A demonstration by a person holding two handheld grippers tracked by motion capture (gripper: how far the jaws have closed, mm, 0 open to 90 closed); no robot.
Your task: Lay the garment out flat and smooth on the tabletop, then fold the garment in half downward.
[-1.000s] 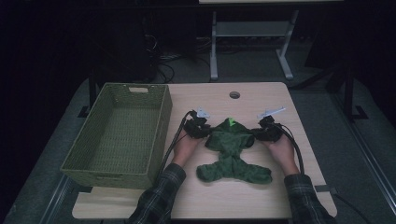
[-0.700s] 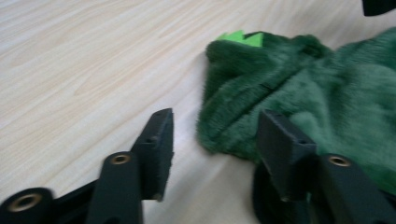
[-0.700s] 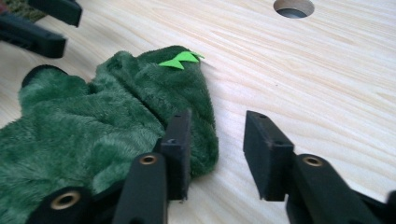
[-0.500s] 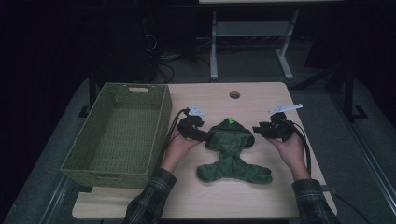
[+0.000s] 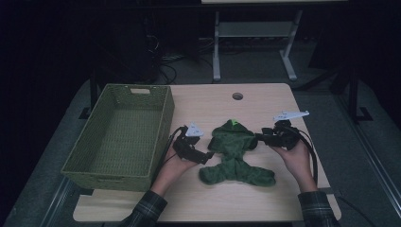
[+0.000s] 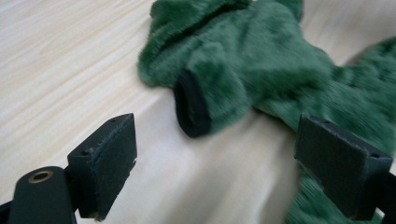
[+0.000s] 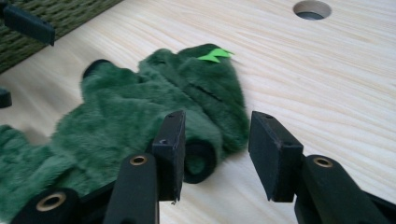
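One green plush garment [image 5: 235,153], one basket [image 5: 118,165], two hand-held grippers.

A wooden table [image 5: 265,198] carries a green basket [image 5: 118,135] and a plush garment [image 5: 234,156].

High view is looking forward and down from above the table [image 5: 265,101]; both gripper views are sitting close, sharing the green garment [image 5: 234,153] (opposite sleeves).
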